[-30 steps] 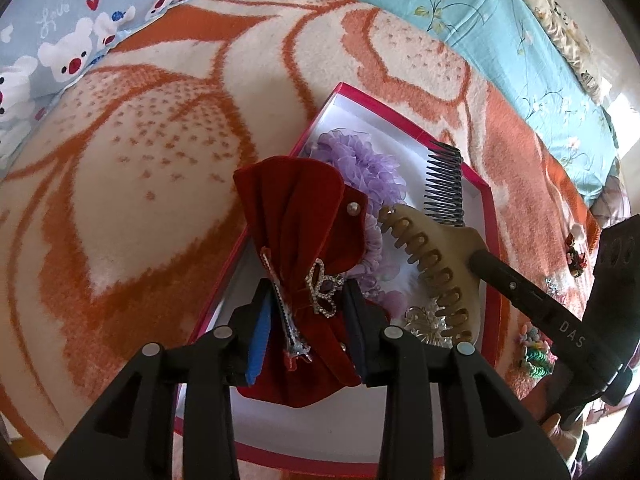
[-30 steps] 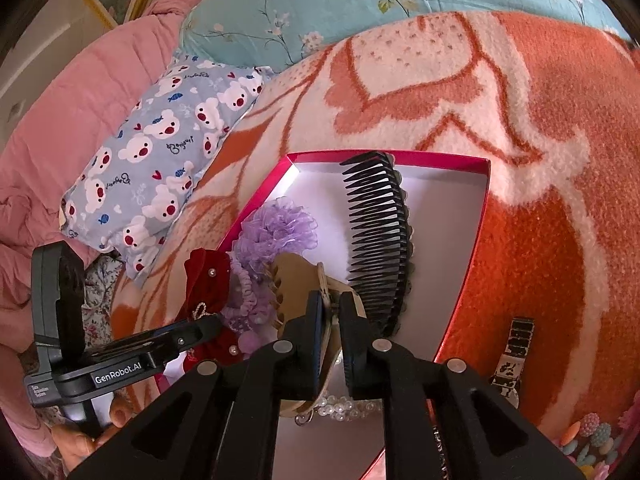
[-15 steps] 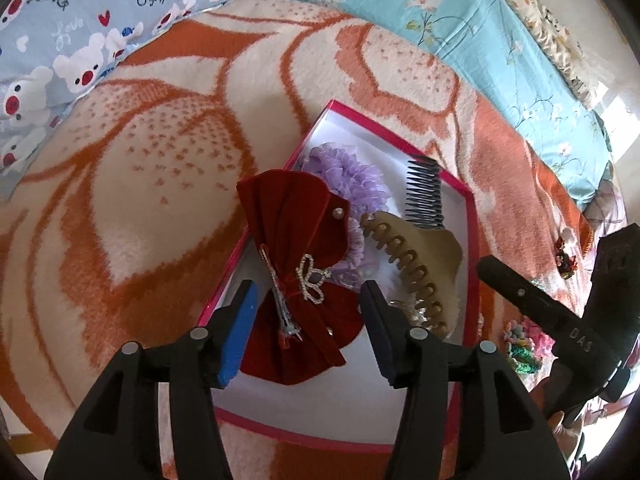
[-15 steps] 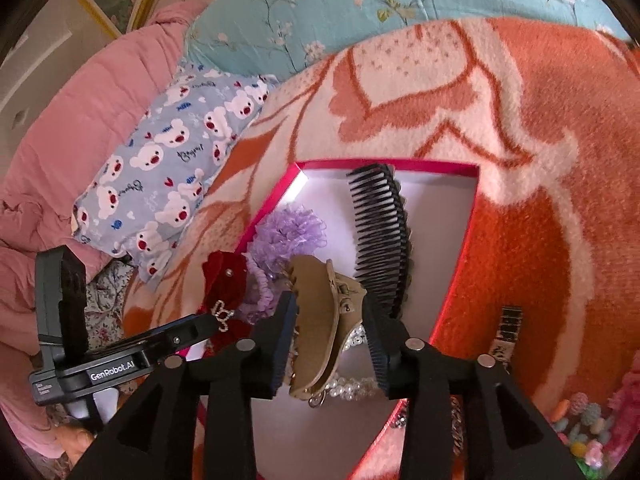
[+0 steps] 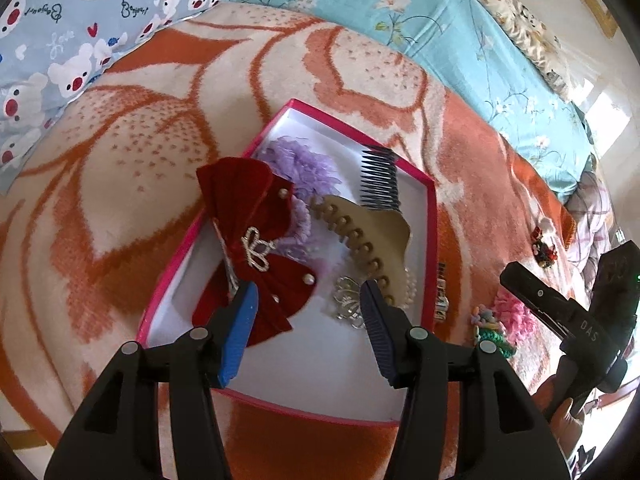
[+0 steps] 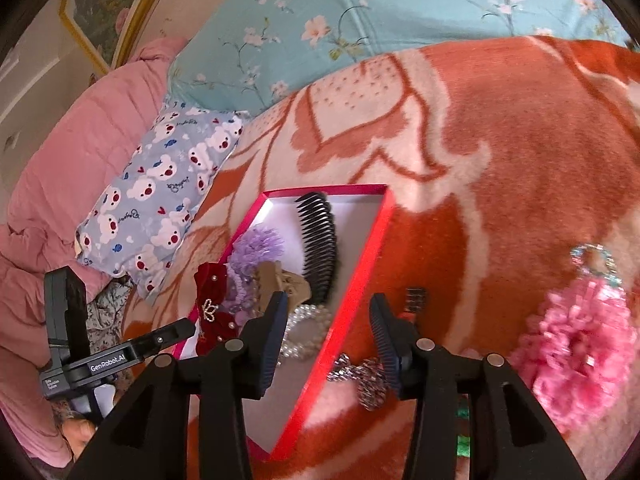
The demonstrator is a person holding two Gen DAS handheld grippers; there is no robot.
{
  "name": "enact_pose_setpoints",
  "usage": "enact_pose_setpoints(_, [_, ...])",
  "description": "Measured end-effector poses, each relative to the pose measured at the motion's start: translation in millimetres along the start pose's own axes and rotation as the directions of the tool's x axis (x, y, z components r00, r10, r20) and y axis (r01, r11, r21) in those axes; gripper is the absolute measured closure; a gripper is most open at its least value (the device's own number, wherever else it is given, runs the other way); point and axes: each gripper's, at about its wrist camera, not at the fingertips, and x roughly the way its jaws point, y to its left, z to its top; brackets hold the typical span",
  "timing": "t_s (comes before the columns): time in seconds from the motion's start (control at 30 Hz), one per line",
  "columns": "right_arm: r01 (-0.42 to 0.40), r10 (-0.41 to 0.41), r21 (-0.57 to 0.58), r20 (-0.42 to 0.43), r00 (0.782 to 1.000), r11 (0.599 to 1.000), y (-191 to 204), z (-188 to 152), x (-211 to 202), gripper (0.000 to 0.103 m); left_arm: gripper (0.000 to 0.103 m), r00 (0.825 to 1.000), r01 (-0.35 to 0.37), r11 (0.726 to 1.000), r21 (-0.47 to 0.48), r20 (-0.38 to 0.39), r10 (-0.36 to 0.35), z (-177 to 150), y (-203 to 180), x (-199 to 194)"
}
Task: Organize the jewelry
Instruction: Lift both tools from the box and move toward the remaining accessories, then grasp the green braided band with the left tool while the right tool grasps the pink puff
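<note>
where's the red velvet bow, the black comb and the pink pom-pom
red velvet bow (image 5: 244, 196): left wrist view, upper velvet lobe.
black comb (image 6: 318, 240): right wrist view, middle of its teeth.
pink pom-pom (image 6: 580, 344): right wrist view, fluffy centre.

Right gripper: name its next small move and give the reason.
Probably shift the right gripper, jaws open and empty, toward the rhinestone piece lying on the blanket just outside the box and close on it. The tan claw clip and red bow already lie inside, and the left gripper is open too.
</note>
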Motion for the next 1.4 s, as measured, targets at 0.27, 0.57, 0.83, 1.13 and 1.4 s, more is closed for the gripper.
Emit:
enact_pose_setpoints(0.27, [0.030,-0.030,0.025,0.025,0.999,0.999,-16.3,-7.2,-28.2,0.053,0.051,1.000,0.025,1.000,0.019,-0.001,-0.024,-9.8,-16.3,-8.3])
enact_pose_setpoints(0.57, [0.120,-0.123,0.045,0.064,0.990,0.992,-49.4,-16.9,-68.8,0.049,0.051,0.996,0.089,0.993,0.073,-0.034,-0.087,-25.1,-50.4,-7.6])
enact_pose_setpoints(0.83, [0.231,-0.242,0.122,0.077,0.967,0.965,-100.5,-25.8,-96.7,0.049,0.051,0.986,0.151,0.977,0.153,-0.097,-0.137,-40.6,-98.4,6.5])
enact_pose_setpoints(1.13, [0.254,-0.257,0.148,0.007,0.966,0.956,-123.7,-29.7,-73.4,0.047,0.043,0.973,0.187,0.957,0.223,-0.179,-0.148,-59.0,-143.7,33.5])
enact_pose_setpoints(1.4, [0.238,-0.240,0.134,-0.006,0.971,0.962,-128.0,-33.1,-67.0,0.092,0.039,0.963,0.199,0.944,0.261,-0.233,-0.139,-65.3,-171.5,61.3])
